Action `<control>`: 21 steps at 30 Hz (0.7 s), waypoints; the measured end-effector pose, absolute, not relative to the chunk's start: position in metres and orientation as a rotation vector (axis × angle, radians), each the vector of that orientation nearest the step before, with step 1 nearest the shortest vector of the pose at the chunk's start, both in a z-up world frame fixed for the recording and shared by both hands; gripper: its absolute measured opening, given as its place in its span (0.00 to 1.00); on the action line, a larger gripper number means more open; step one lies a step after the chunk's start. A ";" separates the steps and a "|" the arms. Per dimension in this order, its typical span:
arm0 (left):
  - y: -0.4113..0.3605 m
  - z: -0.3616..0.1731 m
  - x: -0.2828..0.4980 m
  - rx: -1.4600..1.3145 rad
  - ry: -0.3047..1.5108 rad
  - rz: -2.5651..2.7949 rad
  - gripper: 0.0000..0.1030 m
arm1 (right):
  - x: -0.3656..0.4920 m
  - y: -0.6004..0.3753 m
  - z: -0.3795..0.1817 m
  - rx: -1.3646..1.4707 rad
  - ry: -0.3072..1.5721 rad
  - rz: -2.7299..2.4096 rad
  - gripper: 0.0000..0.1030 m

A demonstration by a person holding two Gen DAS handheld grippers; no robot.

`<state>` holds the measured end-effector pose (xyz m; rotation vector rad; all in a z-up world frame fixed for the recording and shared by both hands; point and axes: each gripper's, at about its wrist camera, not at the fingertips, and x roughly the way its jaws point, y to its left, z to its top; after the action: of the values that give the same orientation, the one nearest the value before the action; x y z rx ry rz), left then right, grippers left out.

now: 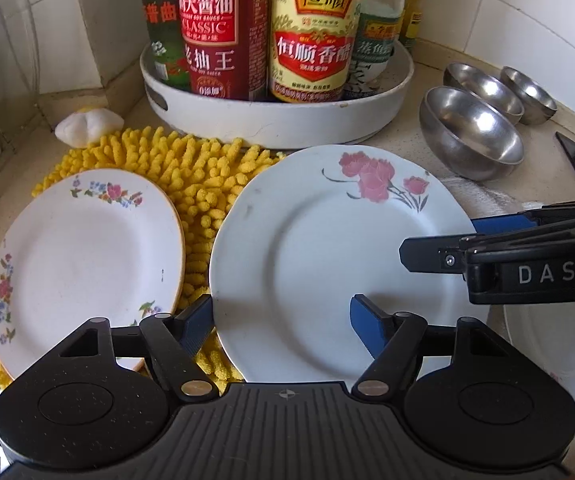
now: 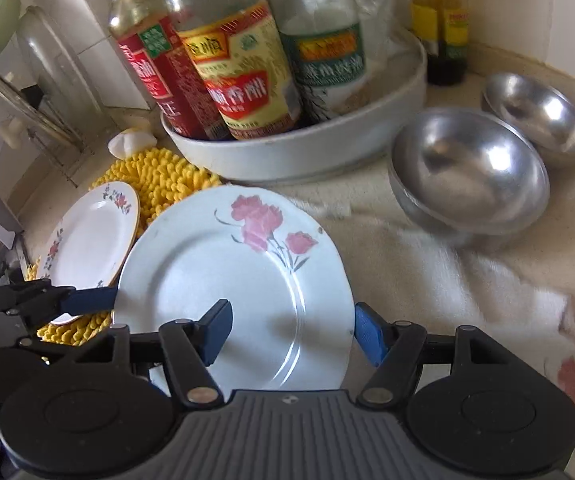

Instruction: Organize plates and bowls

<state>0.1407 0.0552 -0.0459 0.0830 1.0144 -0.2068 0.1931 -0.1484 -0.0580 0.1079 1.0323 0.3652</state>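
Red bottle (image 1: 215, 28) reads "CLASSIC"; right hand-held gripper (image 1: 427, 236) reads "DAS"

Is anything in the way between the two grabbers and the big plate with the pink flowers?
Nothing visible is. The left gripper straddles the plate's left rim, jaws open, and the right gripper straddles its right rim, also open. Only bare plate lies between the fingers.

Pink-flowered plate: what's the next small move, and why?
Probably close the right hand-held gripper on the right rim of the pink-flowered plate: its open jaws straddle that edge, one finger over the plate, one just outside, nothing gripped yet.
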 end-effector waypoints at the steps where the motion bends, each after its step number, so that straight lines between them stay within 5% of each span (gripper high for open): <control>1: 0.056 -0.046 0.140 0.079 1.018 -0.215 0.76 | 0.189 -0.150 -0.059 0.118 1.047 0.366 0.77; 14: 0.058 -0.062 0.140 0.120 1.017 -0.232 0.85 | 0.183 -0.157 -0.074 0.134 1.061 0.371 0.83; 17: 0.058 -0.060 0.139 0.107 1.017 -0.247 0.72 | 0.182 -0.155 -0.072 0.147 1.058 0.353 0.77; 21: 0.052 -0.058 0.137 0.131 1.011 -0.241 0.73 | 0.182 -0.154 -0.070 0.157 1.058 0.331 0.76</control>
<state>0.1370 0.0516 -0.0578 0.1315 1.0109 -0.2414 0.1822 -0.1544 -0.0703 0.1571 1.0581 0.3309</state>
